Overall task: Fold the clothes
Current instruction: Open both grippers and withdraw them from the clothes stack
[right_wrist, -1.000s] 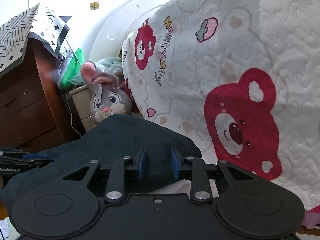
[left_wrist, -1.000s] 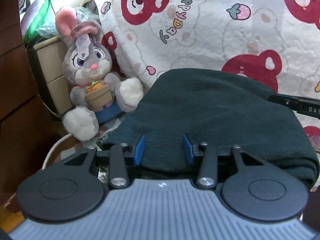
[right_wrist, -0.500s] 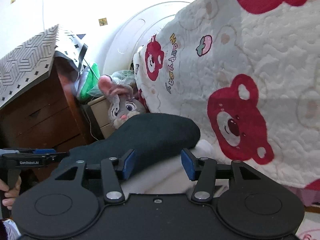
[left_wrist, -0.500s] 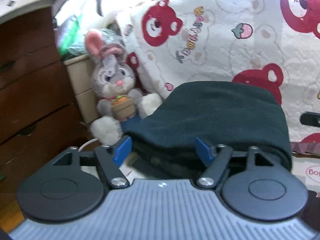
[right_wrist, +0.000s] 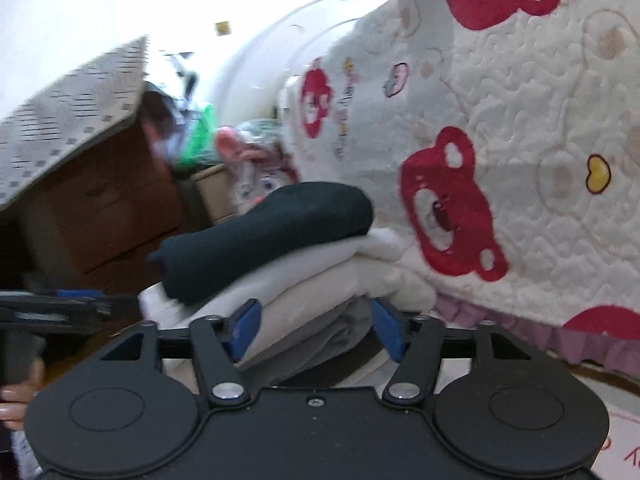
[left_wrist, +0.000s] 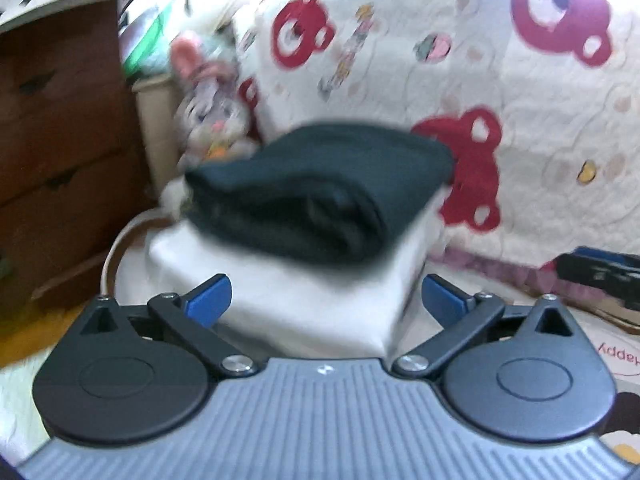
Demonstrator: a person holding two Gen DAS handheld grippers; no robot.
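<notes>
A folded dark green garment (left_wrist: 320, 192) lies on top of a stack of folded white clothes (left_wrist: 304, 300). It also shows in the right wrist view (right_wrist: 264, 236), on the white and grey pile (right_wrist: 320, 292). My left gripper (left_wrist: 326, 300) is open and empty, a little in front of the stack. My right gripper (right_wrist: 316, 328) is open and empty, its blue fingers either side of the pile's lower layers. The left gripper also shows at the left edge of the right wrist view (right_wrist: 52, 308).
A white quilt with red bears (left_wrist: 500, 92) hangs behind the stack. A grey plush rabbit (left_wrist: 208, 108) sits beside a brown wooden dresser (left_wrist: 60, 152) at the left. The right gripper shows at the right edge of the left wrist view (left_wrist: 600, 276).
Both grippers let go of the dark green garment, opened wide and pulled back. The garment now rests on the white stack.
</notes>
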